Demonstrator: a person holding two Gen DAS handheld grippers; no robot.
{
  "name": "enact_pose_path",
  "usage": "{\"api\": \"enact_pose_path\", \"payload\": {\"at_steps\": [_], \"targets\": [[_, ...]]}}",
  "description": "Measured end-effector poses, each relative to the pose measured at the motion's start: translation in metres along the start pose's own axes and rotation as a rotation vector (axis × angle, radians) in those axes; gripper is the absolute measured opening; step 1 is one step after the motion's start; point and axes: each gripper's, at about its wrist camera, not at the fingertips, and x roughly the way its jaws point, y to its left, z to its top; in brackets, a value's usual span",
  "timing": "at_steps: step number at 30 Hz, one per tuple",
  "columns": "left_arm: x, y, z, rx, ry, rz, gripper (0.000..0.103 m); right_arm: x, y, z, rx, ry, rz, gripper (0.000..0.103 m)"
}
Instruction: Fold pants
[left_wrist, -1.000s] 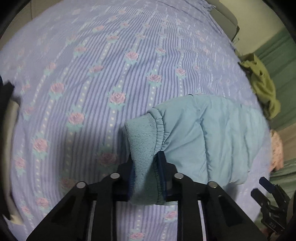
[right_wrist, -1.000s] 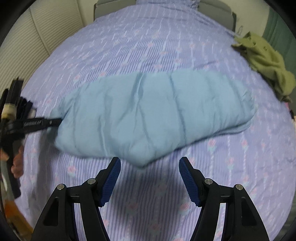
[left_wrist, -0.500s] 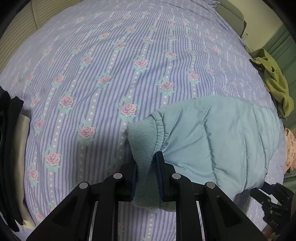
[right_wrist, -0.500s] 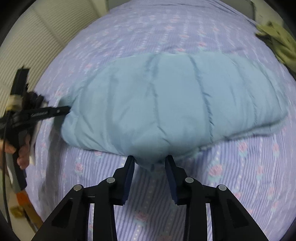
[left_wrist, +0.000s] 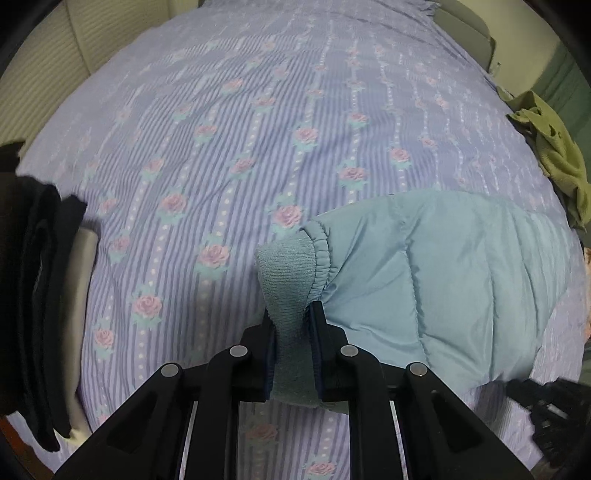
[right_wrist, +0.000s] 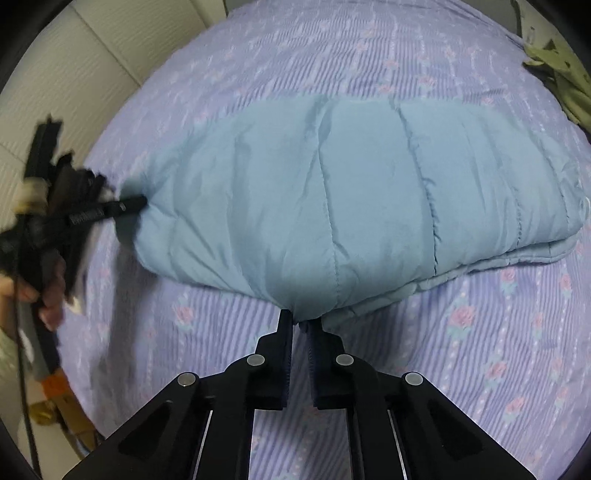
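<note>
We see the quilted light-blue padded pants (right_wrist: 332, 199) lying on the floral lilac bedsheet (left_wrist: 258, 129). Left gripper (left_wrist: 291, 325) clenches their ribbed knit cuff (left_wrist: 288, 273); right gripper (right_wrist: 300, 325) pinches their near edge.

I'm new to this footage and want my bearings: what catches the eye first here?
The puffy light-blue quilted pants dominate, lying across the purple rose-striped bedsheet. The left tool pinches their ribbed knit cuff, and the right tool is shut on the near folded edge. An olive-green garment lies crumpled at the bed's far right edge.
</note>
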Motion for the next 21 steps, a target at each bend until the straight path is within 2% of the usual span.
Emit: {"api": "enact_pose_path", "payload": {"at_steps": [5, 8, 9, 10, 11, 12, 17, 19, 21], "targets": [[0.010, -0.011, 0.001, 0.036, 0.021, 0.084, 0.018, 0.026, -0.011, -0.008, 0.046, 0.086, -0.047, 0.008], [0.002, -0.023, 0.001, 0.092, 0.011, 0.139, 0.027, 0.013, -0.025, -0.015, 0.085, 0.066, -0.040, 0.008], [-0.007, -0.030, 0.000, 0.125, -0.012, 0.164, 0.029, 0.002, -0.030, -0.017, 0.104, 0.050, -0.047, 0.012], [-0.015, -0.034, -0.003, 0.151, -0.033, 0.189, 0.036, -0.008, -0.035, -0.019, 0.120, 0.035, -0.053, 0.016], [-0.030, -0.043, -0.007, 0.193, -0.077, 0.221, 0.042, -0.020, -0.041, -0.019, 0.137, 0.013, -0.059, 0.030], [-0.044, -0.052, -0.012, 0.224, -0.116, 0.222, 0.051, -0.035, -0.047, -0.020, 0.155, -0.022, -0.072, 0.042], [-0.100, -0.093, -0.030, 0.285, -0.219, 0.112, 0.061, -0.105, -0.088, -0.016, 0.220, -0.213, -0.121, 0.049], [-0.109, -0.106, -0.030, 0.279, -0.230, 0.064, 0.062, -0.122, -0.113, -0.009, 0.250, -0.273, -0.145, 0.056], [-0.108, -0.128, -0.033, 0.281, -0.232, 0.024, 0.063, -0.131, -0.142, 0.001, 0.281, -0.314, -0.187, 0.057]]}}
